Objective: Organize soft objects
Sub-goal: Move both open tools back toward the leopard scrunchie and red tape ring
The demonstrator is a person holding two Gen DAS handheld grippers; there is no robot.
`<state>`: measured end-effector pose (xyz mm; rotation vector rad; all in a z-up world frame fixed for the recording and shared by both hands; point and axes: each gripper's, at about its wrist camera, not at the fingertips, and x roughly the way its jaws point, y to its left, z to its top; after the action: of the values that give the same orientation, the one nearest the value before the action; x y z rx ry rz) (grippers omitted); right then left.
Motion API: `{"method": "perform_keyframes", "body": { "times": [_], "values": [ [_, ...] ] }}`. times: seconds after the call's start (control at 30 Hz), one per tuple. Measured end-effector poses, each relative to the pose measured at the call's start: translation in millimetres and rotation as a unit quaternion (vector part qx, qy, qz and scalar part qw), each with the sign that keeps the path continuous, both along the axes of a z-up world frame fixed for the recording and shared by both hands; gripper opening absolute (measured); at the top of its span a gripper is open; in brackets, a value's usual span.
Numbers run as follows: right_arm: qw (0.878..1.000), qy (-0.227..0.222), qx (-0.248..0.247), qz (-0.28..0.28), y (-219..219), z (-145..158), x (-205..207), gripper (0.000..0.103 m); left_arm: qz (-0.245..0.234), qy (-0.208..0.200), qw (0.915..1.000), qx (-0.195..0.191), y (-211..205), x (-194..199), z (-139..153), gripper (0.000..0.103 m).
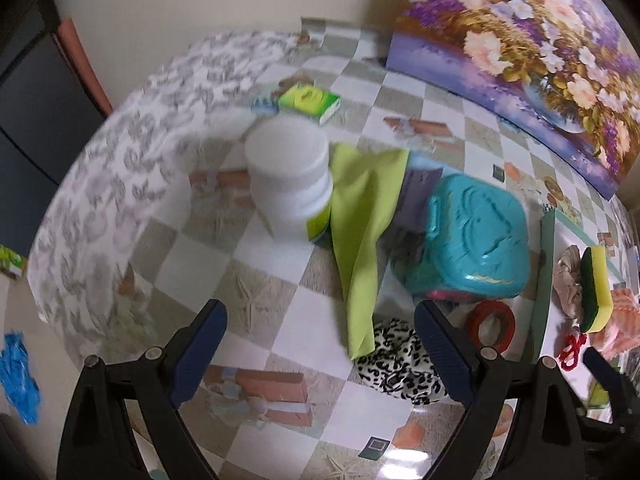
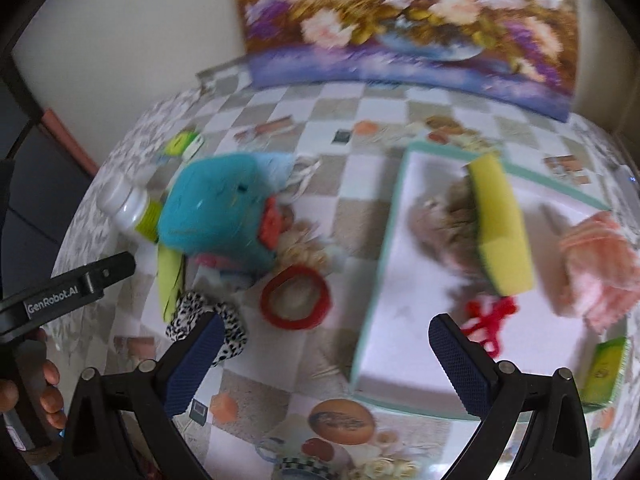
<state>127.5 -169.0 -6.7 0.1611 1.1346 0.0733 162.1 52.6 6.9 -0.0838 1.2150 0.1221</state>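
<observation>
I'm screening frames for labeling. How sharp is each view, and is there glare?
Left wrist: white bottle and the table's far half smeared, gripper fingers crisp. Right wrist: blur nearly everywhere, worst on the teal case and sponge; soft glare on the tray. Both bend straight edges, fisheye style.

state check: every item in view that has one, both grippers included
left gripper: open, empty
right gripper: open, empty
white bottle: upright, capped
teal case: shut
tray: holds sponge, cloths
sponge: propped on edge
leopard scrunchie: outside tray
</observation>
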Motion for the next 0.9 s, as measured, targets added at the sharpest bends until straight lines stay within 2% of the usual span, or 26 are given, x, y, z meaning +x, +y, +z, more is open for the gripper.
{"method": "perform_keyframes", "body": {
  "times": [0.2, 0.3, 0.5, 0.6, 0.8, 0.9],
  "values": [
    [0.999, -0.009, -0.015, 0.045, 17, -13, 8, 0.103, -0.006, 0.025, 0.9994, -0.022, -1, -1, -19, 0.095],
    [0.997, -0.014, -0.018, 0.068, 24, -19, 11, 0.102, 0.002, 0.036, 0.9983, -0.047, -1, 0, -26, 0.095],
    [0.997, -0.007, -0.016, 0.078, 25, -31, 16, 0.088, 0.004, 0.051, 0.9933, -0.104, -5, -1, -35, 0.095],
    [0.996, -0.008, 0.009, 0.085, 23, -34, 19, 0.085, 0.002, 0.064, 0.9904, -0.123, -10, 0, -42, 0.095],
    [0.996, -0.010, 0.022, 0.091, 25, -37, 24, 0.084, 0.009, 0.069, 0.9902, -0.121, -11, 2, -46, 0.095],
    [0.995, -0.001, 0.013, 0.095, 28, -43, 26, 0.084, 0.012, 0.072, 0.9897, -0.123, -11, 2, -48, 0.095]
  ]
}}
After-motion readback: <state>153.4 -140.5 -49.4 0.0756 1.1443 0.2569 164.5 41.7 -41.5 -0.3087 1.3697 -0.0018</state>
